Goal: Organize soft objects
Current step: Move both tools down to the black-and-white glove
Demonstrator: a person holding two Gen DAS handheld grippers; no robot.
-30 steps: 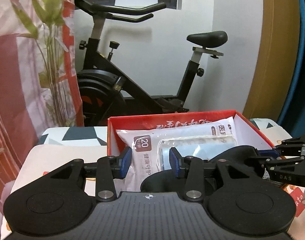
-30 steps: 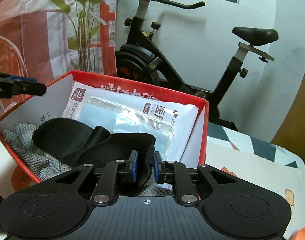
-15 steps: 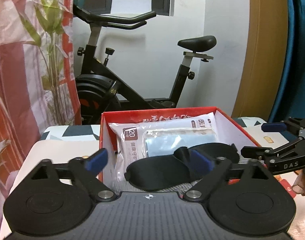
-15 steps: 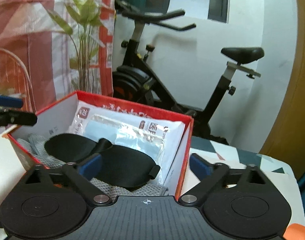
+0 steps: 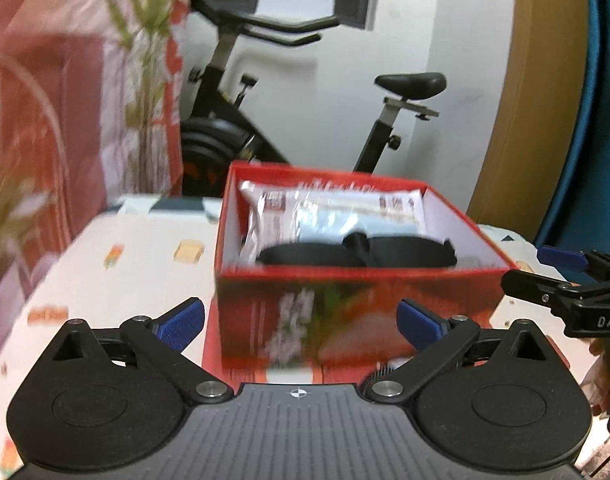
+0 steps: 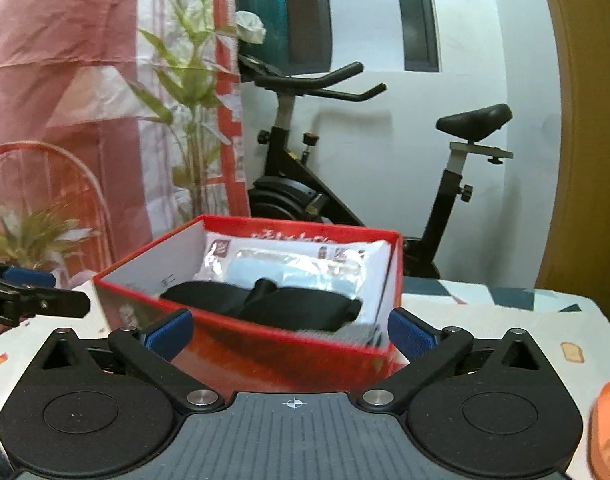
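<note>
We see the black eye mask lying inside the open red box, two soft rounded lobes joined by a pinched bridge, stretched across the box from side to side. Behind it a white packet of face masks leans against the far wall, with a pale blue stack showing through its clear window. In the right wrist view the eye mask rests on something grey and knitted, of which only a corner shows by the near right corner of the red box.

The box stands on a table under a pale patterned cloth. We hold the left gripper in front of the box's near wall, its jaws opening wide, nothing between the blue pads. The right gripper is likewise before the box, its jaws opening, nothing gripped. Each gripper's tip also reaches into the other's view from the side: the right gripper at the right edge, the left gripper at the left edge.

The box's printed front is smeared by motion blur in the left view, so we cannot read its pattern or the packet's lettering. Behind the table stands an exercise bike, with a plant before a red and white curtain. An orange shape is cut off at the right view's lower right corner; we cannot tell what it is.
</note>
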